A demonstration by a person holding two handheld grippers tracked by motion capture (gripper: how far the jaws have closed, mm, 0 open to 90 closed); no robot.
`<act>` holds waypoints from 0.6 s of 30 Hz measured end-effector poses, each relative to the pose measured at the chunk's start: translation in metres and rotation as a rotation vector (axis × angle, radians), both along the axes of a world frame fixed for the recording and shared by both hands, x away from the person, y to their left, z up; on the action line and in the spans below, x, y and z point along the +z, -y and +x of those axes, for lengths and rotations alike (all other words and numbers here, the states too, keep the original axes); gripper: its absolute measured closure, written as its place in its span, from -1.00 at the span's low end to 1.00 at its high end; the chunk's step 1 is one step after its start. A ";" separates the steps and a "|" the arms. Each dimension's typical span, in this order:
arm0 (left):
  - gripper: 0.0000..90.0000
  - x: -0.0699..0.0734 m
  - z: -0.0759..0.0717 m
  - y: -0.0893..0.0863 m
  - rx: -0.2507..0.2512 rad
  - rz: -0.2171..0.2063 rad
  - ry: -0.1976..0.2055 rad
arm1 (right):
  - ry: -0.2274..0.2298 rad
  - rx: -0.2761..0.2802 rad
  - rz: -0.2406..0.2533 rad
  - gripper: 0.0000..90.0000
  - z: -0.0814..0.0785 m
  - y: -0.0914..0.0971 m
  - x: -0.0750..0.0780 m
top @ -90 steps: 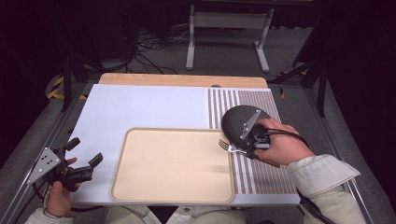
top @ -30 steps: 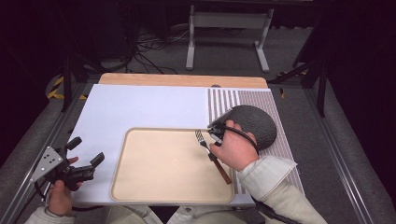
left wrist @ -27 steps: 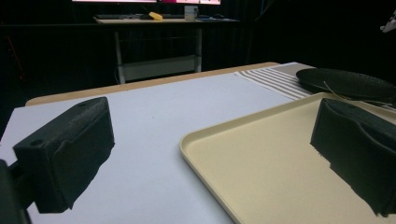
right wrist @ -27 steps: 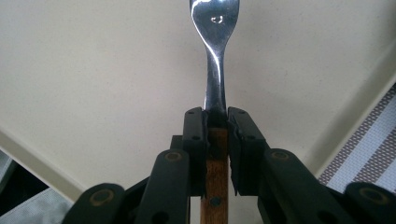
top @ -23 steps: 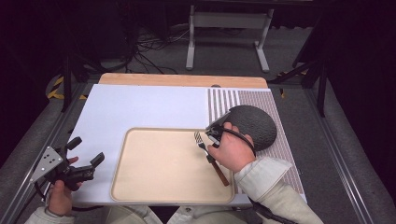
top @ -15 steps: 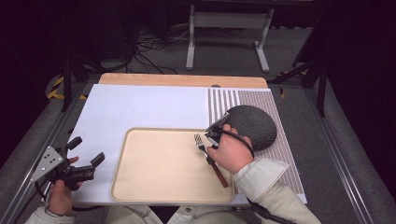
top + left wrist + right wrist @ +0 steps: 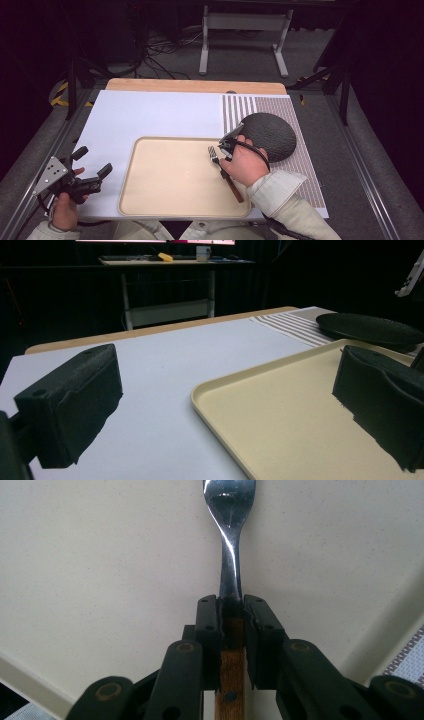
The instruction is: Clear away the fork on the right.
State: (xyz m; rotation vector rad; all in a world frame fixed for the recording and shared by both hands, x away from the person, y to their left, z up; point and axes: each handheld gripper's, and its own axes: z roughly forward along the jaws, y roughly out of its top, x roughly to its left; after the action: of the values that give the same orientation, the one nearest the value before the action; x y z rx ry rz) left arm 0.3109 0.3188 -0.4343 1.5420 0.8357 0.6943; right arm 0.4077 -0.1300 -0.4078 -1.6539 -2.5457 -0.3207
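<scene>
My right gripper (image 7: pixel 226 148) has its jaws clamped on one fork (image 7: pixel 223 170), pinching it where the steel neck meets the wooden handle; in the right gripper view the pads (image 7: pixel 207 625) press both sides of the fork (image 7: pixel 231 555). The fork sits over the right part of the single beige tray (image 7: pixel 170 175), near its right rim. Its long axis runs diagonally: tines toward the far left, wooden handle back toward the near right, under my hand.

Room to move: most of the tray's floor to the left of the fork is bare, and the white mat (image 7: pixel 150 115) beyond the far rim is open. To the right, one dark round plate (image 7: pixel 270 135) lies on the striped placemat (image 7: pixel 295 165), just beside my right hand, so that side is tight.

My left gripper (image 7: pixel 87 175) rests at the near left corner of the mat, left of the tray, jaws spread wide with nothing between them.
</scene>
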 end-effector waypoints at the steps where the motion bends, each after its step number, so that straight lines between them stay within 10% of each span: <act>1: -1.00 0.000 0.000 0.000 0.000 0.000 0.000 | -0.002 -0.002 -0.001 0.73 0.000 0.000 -0.001; 18: -1.00 0.000 0.000 0.000 -0.001 0.001 -0.001 | -0.017 0.006 0.006 0.60 0.002 0.001 -0.006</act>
State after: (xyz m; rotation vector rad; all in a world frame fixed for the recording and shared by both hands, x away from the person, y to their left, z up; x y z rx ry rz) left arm 0.3112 0.3186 -0.4345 1.5433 0.8354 0.6937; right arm 0.4099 -0.1309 -0.4138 -1.6398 -2.5345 -0.3124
